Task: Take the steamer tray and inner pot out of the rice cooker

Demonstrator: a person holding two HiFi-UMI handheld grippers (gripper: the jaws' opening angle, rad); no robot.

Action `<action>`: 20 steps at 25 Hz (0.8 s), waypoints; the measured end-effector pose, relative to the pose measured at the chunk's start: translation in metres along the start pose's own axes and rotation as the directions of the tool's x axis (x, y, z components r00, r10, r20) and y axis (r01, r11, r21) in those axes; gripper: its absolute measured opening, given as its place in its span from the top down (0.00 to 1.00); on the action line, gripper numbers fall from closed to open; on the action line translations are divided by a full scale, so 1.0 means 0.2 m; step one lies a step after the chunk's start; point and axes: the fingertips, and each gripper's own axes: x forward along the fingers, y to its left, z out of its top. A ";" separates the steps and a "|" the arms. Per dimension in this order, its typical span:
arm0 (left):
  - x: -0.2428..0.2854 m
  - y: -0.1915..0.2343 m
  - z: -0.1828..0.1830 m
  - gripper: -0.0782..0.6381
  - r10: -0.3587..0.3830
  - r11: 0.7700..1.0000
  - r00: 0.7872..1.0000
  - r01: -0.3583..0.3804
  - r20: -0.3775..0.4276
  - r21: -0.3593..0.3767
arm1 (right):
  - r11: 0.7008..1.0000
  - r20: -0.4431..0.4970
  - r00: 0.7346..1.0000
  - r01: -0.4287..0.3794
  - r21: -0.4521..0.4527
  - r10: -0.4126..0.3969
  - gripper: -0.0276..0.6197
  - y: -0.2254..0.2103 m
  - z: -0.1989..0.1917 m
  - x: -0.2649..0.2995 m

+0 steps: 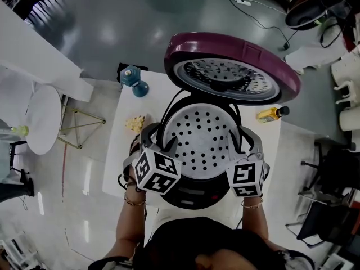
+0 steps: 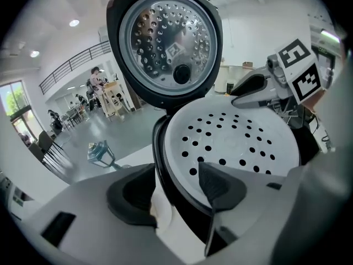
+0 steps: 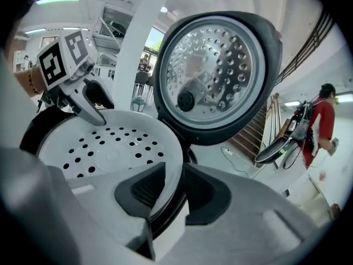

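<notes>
The rice cooker (image 1: pixel 194 193) stands open on the white table, its maroon lid (image 1: pixel 230 66) raised at the back. The white perforated steamer tray (image 1: pixel 205 136) sits in its mouth; the inner pot beneath is hidden. My left gripper (image 1: pixel 163 145) is at the tray's left rim. In the left gripper view its jaws (image 2: pixel 179 189) straddle that rim, one pad on the tray (image 2: pixel 237 139), the other outside the cooker's black rim. My right gripper (image 1: pixel 247 151) is at the right rim. In the right gripper view its jaws (image 3: pixel 174 189) pinch the tray's edge (image 3: pixel 110 148).
On the white table (image 1: pixel 126 151) stand a blue lantern-shaped object (image 1: pixel 133 81) at the back left, a crumpled yellowish thing (image 1: pixel 135 122) beside the cooker and a yellow bottle (image 1: pixel 271 113) at the right. A round white table (image 1: pixel 44 118) is to the left. A person in red (image 3: pixel 322 120) stands far right.
</notes>
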 end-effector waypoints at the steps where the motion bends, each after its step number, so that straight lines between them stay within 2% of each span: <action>1: 0.00 0.00 0.00 0.55 0.005 1.000 1.000 -0.005 0.000 0.002 | 1.000 0.014 1.000 0.009 0.003 -0.009 0.80 -0.01 0.01 -0.01; 4: -0.01 0.01 0.00 0.55 0.016 1.000 1.000 -0.016 0.004 -0.002 | 0.999 0.066 0.997 0.026 0.022 -0.028 0.82 -0.02 0.06 -0.05; 7: -0.04 0.02 0.02 0.57 0.030 0.999 0.999 -0.030 0.027 -0.017 | 0.997 0.156 0.986 0.041 0.065 -0.050 0.83 -0.05 0.14 -0.13; 9: -0.07 0.04 0.05 0.59 0.043 0.999 0.998 -0.041 0.054 -0.035 | 0.996 0.255 0.965 0.047 0.075 -0.065 0.84 -0.07 0.23 -0.18; 12: -0.13 0.04 0.08 0.63 0.034 0.997 0.995 -0.027 0.096 -0.078 | 0.995 0.388 0.918 0.060 0.077 -0.085 0.85 -0.09 0.34 -0.25; 20: -0.30 0.03 0.11 0.70 0.050 0.992 0.986 -0.030 0.162 -0.126 | 0.990 0.471 0.876 0.054 0.127 -0.108 0.86 -0.07 0.40 -0.40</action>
